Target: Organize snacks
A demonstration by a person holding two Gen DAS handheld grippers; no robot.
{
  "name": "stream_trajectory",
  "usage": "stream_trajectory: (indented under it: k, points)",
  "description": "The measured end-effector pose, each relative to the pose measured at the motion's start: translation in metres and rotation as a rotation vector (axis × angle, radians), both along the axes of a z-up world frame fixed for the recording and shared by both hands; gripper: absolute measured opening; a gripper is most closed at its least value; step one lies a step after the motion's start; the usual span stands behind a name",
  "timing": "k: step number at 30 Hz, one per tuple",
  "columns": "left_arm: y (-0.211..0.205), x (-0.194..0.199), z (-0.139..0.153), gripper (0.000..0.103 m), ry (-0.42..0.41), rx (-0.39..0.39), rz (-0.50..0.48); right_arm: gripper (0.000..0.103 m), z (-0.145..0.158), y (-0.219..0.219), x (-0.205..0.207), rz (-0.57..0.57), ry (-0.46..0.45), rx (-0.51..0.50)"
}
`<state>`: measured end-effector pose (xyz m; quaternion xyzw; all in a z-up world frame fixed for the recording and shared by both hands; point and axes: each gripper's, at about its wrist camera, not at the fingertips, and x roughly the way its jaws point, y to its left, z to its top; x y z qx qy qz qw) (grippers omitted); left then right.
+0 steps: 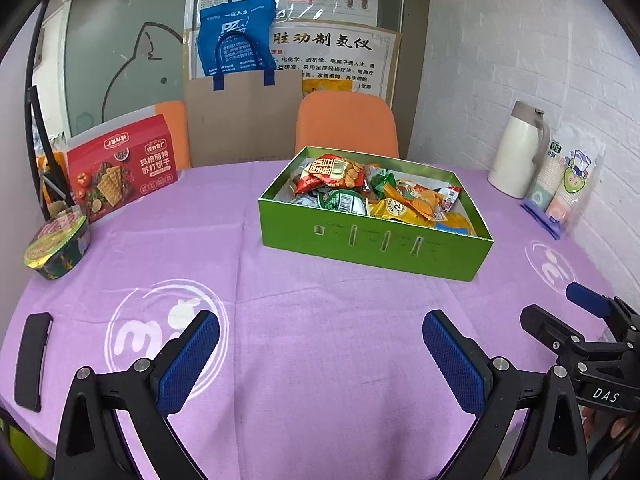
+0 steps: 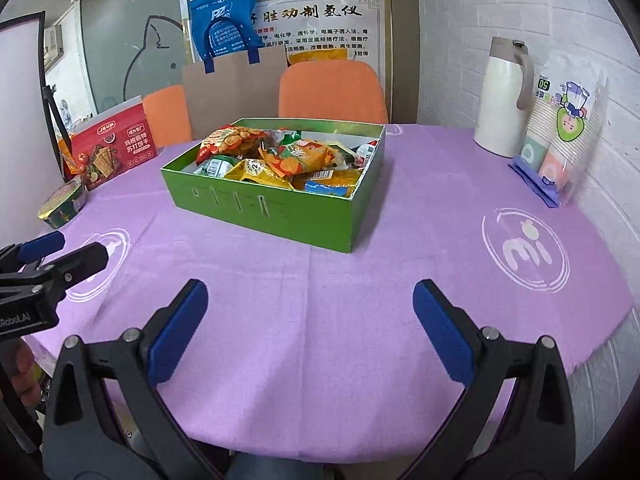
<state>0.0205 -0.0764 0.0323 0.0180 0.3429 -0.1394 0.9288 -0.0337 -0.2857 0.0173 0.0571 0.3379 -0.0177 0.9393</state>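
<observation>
Both grippers empty, snacks gathered in the green box

The left gripper (image 1: 320, 344) and right gripper (image 2: 310, 316) hang over the near edge of the purple tablecloth (image 2: 360, 280), jaws spread wide with nothing between them; the snack packets (image 2: 280, 156) lie heaped inside the green box (image 2: 260, 212), mid-table, farther off; a red biscuit box (image 1: 120, 168) stands far left

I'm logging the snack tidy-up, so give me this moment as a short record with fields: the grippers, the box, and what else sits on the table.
left gripper: open, nothing between the jaws, over bare cloth
right gripper: open, nothing between the jaws, over bare cloth
green box: lid off, full of snack packets, mid-table
red box: upright at far left
bowl: sealed, in front of the red box
jug: far right, by the wall
cups: bagged, beside the jug
tablecloth: purple
</observation>
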Motion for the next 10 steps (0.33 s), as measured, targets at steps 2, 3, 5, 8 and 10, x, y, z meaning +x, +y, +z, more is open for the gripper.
stream_trajectory:
  k: [2, 3, 5, 8, 10]
  points:
    - [-0.0010, -0.0018, -0.0009, 0.103, 0.006, 0.000, -0.001, 0.102, 0.0008, 0.0018, -0.0018, 0.002, -0.006, -0.003]
    - [-0.0016, -0.0029, -0.0009, 0.103, 0.004, 0.006, 0.002, 0.102, 0.0007, 0.0029, -0.0023, 0.002, -0.008, -0.004]
    - [-0.0023, -0.0046, -0.0019, 0.103, -0.001, 0.024, 0.013, 0.102, 0.0003, 0.0035, -0.0021, 0.003, -0.007, -0.004]
    - [-0.0003, -0.0062, -0.0015, 0.103, -0.003, 0.013, 0.009, 0.102, -0.0017, 0.0039, -0.0005, 0.002, 0.000, -0.001]
    - [0.0000, -0.0064, -0.0018, 0.103, -0.004, 0.013, 0.007, 0.102, -0.0026, 0.0041, 0.0002, 0.001, 0.004, -0.001]
